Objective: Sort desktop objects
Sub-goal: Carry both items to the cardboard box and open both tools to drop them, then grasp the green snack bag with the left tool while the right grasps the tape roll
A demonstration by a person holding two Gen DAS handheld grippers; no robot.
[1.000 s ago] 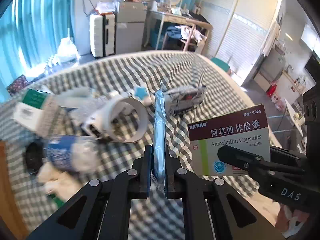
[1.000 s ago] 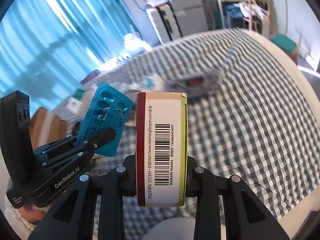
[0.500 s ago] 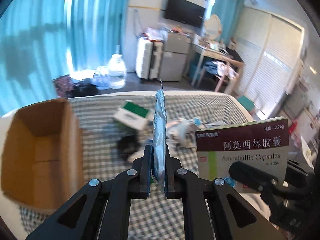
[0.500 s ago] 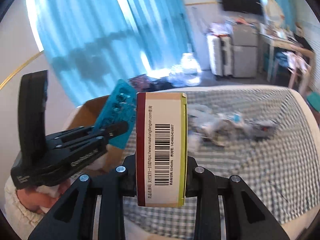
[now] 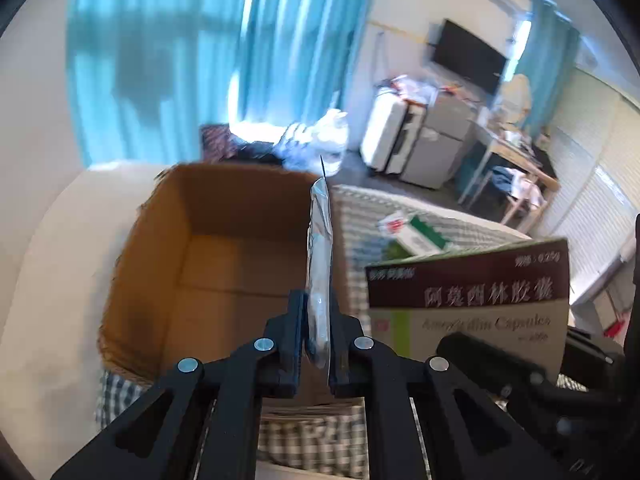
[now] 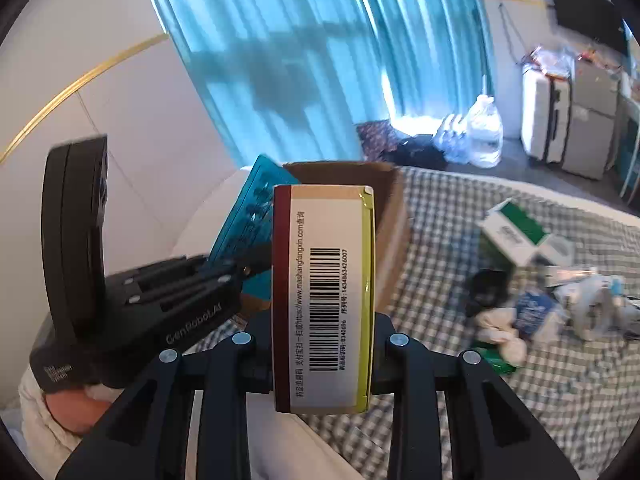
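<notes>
My left gripper point(image 5: 316, 344) is shut on a blue blister pack of pills point(image 5: 319, 264), held edge-on over the near edge of an open cardboard box point(image 5: 224, 264). From the right wrist view the left gripper point(image 6: 240, 266) and blister pack point(image 6: 244, 220) sit left of the box point(image 6: 390, 236). My right gripper point(image 6: 322, 344) is shut on a maroon-and-white amoxicillin box point(image 6: 324, 296), barcode side facing the camera. The amoxicillin box also shows at the right of the left wrist view point(image 5: 472, 304).
The checked tablecloth point(image 6: 460, 208) carries a green-and-white carton point(image 6: 516, 232), a black object point(image 6: 486, 288) and a heap of packets and wrappers point(image 6: 560, 312) at the right. Blue curtains, suitcases and a desk stand behind. A white surface lies left of the cardboard box.
Both grippers have swung left, away from the pile of objects, toward the cardboard box. Each keeps its hold. The box now fills the left wrist view's middle.
</notes>
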